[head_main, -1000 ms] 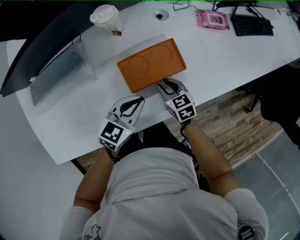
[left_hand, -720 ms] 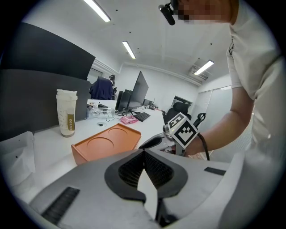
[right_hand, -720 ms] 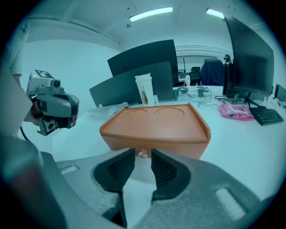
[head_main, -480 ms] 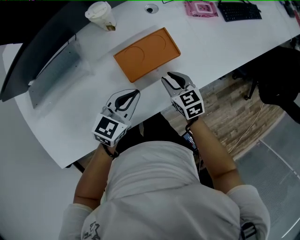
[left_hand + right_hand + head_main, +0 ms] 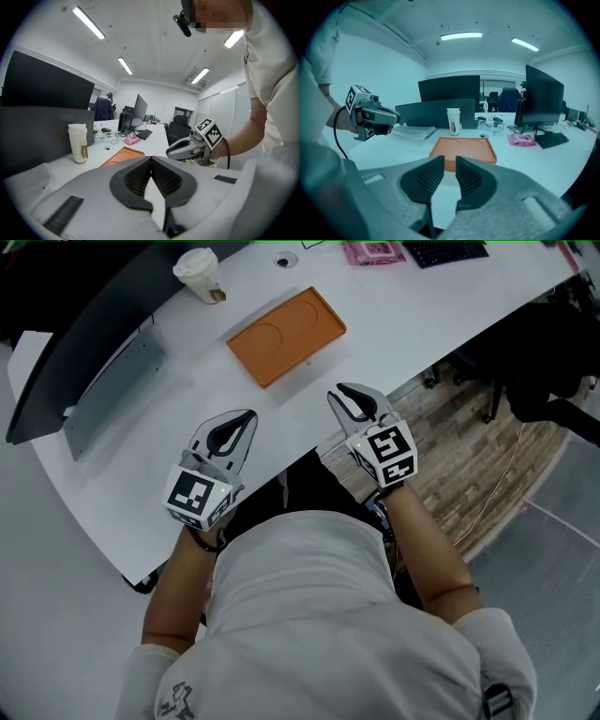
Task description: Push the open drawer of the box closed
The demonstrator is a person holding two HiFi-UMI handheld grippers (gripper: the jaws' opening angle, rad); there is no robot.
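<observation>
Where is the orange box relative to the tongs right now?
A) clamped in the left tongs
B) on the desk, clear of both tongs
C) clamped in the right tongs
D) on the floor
B: the orange box lies on the white desk, apart from the left tongs, which are shut on nothing, and the right tongs, which are closing with nothing between them.

Grey T-shirt [image 5: 309, 615]; left tool [image 5: 247, 415] and right tool [image 5: 339, 391] bear marker cubes [image 5: 199, 498].
</observation>
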